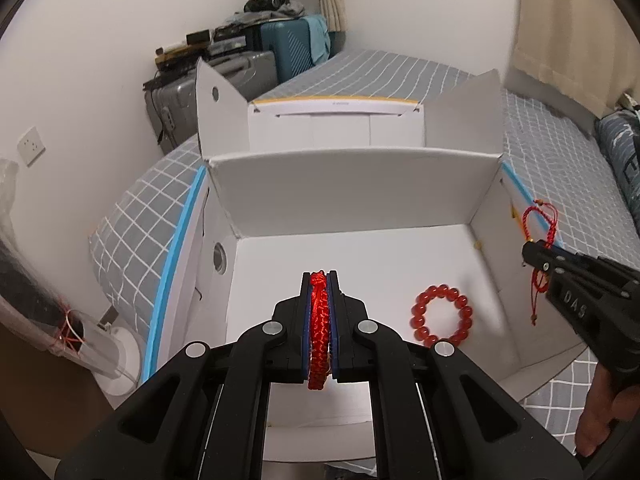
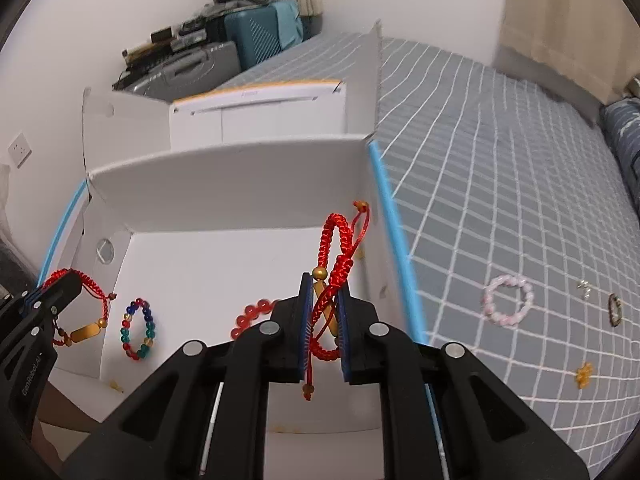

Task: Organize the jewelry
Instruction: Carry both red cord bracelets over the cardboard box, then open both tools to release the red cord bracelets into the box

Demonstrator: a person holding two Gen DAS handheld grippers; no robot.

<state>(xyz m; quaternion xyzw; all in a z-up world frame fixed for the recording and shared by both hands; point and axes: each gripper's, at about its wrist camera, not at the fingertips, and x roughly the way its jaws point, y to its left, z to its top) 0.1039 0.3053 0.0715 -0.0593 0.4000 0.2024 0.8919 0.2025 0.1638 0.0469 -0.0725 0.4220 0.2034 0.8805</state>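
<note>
Your left hand-held gripper (image 1: 319, 280) pinching a red braided bracelet (image 1: 319, 332) over the white box (image 1: 352, 184), your right hand-held gripper (image 2: 324, 284) pinching a red cord bracelet (image 2: 338, 236) near the box's right wall, red bead bracelet (image 1: 441, 316) on the box floor

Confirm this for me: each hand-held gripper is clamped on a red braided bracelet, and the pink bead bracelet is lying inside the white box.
One thing is wrong: the pink bead bracelet lies on the grey checked bedcover, outside the white box, as the right wrist view shows. The rest holds: the left hand-held gripper and the right hand-held gripper are each clamped on a red braided bracelet.
</note>
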